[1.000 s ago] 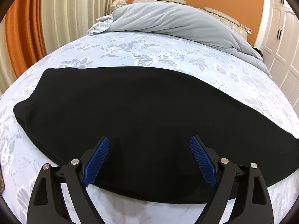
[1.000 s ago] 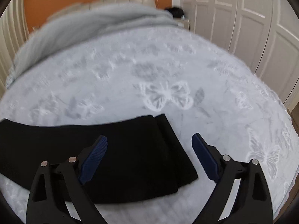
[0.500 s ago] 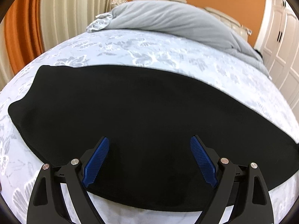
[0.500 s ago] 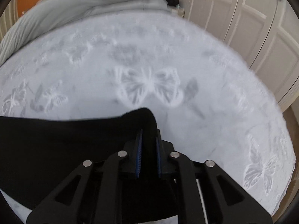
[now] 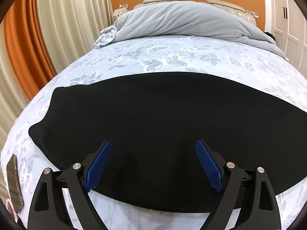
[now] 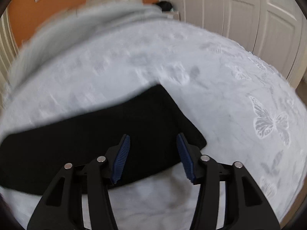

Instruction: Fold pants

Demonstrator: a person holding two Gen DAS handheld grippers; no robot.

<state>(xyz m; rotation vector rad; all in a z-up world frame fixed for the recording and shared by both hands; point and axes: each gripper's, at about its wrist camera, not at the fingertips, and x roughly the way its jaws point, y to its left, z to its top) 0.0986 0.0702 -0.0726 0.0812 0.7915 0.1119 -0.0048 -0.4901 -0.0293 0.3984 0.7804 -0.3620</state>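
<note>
Left wrist view: black pants spread flat across the butterfly-print bedsheet, filling the middle of the frame from 9 to 3 o'clock, near hem curving along 6 o'clock. Left gripper poised above the near edge, fingers wide apart, nothing pinched; blue pads hanging over dark cloth, contact with it impossible to confirm. Grey duvet bunched at 12 o'clock, well apart from the garment. Dark phone-like slab lying at 8 o'clock on the sheet.

Right wrist view, blurred: end of the pants reaching from 9 o'clock toward centre, its corner just past the right-hand finger at about 4 o'clock. Right gripper with jaws opening, partly spread, cloth lying beneath and between them but not clamped. White wardrobe doors at 1 o'clock.

Handling, as a judgement: soft, limp, light fabric, thick-looking and matte, unlikely to slip from ribbed pads but sure to sag and crease when lifted. Best taken at the corners or along the near hem, pinching both layers together, one grip per end to keep the fold square.
</note>
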